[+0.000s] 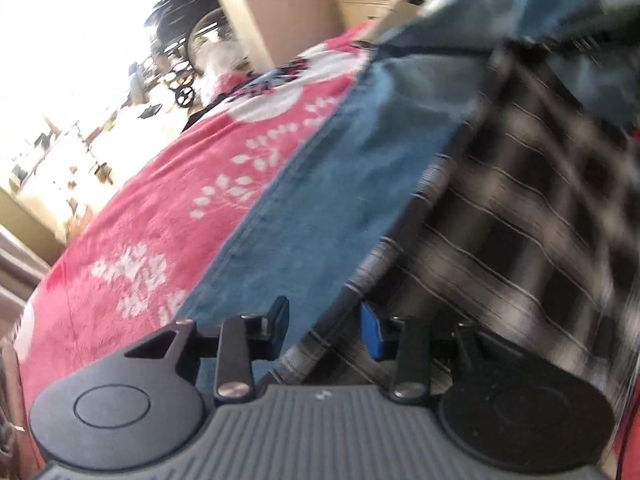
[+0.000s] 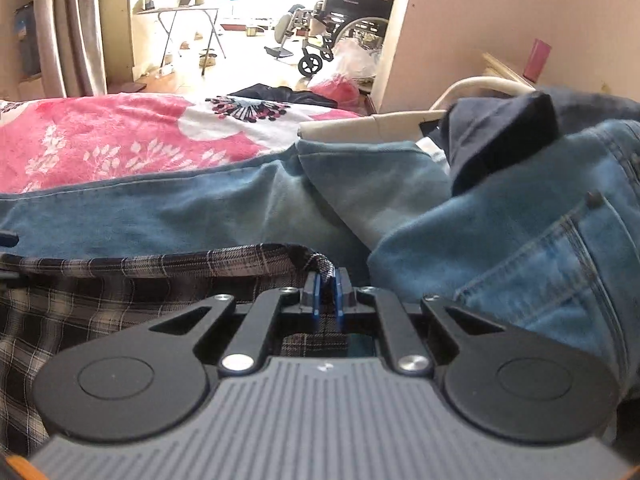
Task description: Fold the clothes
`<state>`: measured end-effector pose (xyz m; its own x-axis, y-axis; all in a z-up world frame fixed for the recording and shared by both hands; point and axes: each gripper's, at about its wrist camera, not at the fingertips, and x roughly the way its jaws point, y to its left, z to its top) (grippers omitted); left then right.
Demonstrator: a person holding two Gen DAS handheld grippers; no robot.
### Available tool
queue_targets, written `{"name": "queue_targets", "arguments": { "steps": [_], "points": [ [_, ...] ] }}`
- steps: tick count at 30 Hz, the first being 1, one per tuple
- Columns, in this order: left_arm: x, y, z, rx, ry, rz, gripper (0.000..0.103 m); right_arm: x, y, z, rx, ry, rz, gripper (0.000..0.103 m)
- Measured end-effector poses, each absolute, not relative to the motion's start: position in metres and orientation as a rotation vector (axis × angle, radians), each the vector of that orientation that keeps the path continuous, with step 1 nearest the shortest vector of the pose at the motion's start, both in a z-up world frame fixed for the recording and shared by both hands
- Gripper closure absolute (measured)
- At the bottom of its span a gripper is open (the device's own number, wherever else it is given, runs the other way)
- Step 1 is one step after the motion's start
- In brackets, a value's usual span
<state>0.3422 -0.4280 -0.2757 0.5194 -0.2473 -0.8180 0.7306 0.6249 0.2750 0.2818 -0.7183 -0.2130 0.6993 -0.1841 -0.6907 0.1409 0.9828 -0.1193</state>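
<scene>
A black-and-white plaid shirt lies over blue jeans on a pink flowered blanket. My left gripper stands open over the shirt's hem, where plaid meets denim. The hem runs through the gap and neither pad presses on it. In the right wrist view, my right gripper is shut on a bunched corner of the plaid shirt, pinched between the blue pads. Its hem stretches away to the left. Jeans lie behind it. The left wrist view is blurred.
Another pair of jeans and a dark navy garment are heaped at the right. A cream bed frame stands behind them. Beyond the pink blanket are a wheelchair, a folding table and a curtain.
</scene>
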Motion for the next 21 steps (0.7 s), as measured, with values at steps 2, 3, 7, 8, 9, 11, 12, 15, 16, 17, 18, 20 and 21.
{"name": "queue_targets", "arguments": {
  "steps": [2,3,7,8,9,11,12,15,16,17,18,20,21],
  "points": [
    [0.352,-0.427,-0.281,0.679,0.829,-0.608,0.062,0.287,-0.720,-0.213,-0.060,0.770,-0.175,0.098],
    [0.357,-0.427,-0.284,0.689,0.826,-0.590,0.062,0.289,-0.720,-0.215,-0.063,0.771,-0.174,0.098],
    [0.373,-0.426,-0.295,0.692,0.821,-0.482,0.063,0.301,-0.724,-0.231,-0.061,0.779,-0.206,0.094],
    [0.376,-0.426,-0.297,0.681,0.822,-0.455,0.062,0.300,-0.729,-0.231,-0.025,0.765,-0.221,0.093],
    [0.379,-0.426,-0.298,0.668,0.824,-0.430,0.062,0.298,-0.736,-0.231,0.016,0.748,-0.236,0.091],
    [0.381,-0.426,-0.296,0.649,0.816,-0.398,0.062,0.294,-0.748,-0.232,0.098,0.714,-0.267,0.091],
    [0.382,-0.426,-0.294,0.640,0.810,-0.383,0.062,0.292,-0.754,-0.232,0.139,0.696,-0.282,0.091],
    [0.384,-0.425,-0.289,0.610,0.794,-0.341,0.061,0.267,-0.756,-0.213,0.182,0.593,-0.283,0.091],
    [0.386,-0.424,-0.286,0.601,0.789,-0.329,0.060,0.253,-0.757,-0.206,0.208,0.565,-0.290,0.091],
    [0.387,-0.421,-0.282,0.583,0.787,-0.318,0.058,0.240,-0.759,-0.198,0.236,0.538,-0.297,0.091],
    [0.388,-0.418,-0.278,0.564,0.786,-0.308,0.055,0.226,-0.761,-0.191,0.264,0.510,-0.305,0.091],
    [0.387,-0.410,-0.270,0.522,0.804,-0.300,0.054,0.189,-0.770,-0.183,0.401,0.474,-0.332,0.089],
    [0.386,-0.405,-0.265,0.501,0.818,-0.303,0.052,0.169,-0.775,-0.184,0.495,0.470,-0.342,0.086]
  ]
}}
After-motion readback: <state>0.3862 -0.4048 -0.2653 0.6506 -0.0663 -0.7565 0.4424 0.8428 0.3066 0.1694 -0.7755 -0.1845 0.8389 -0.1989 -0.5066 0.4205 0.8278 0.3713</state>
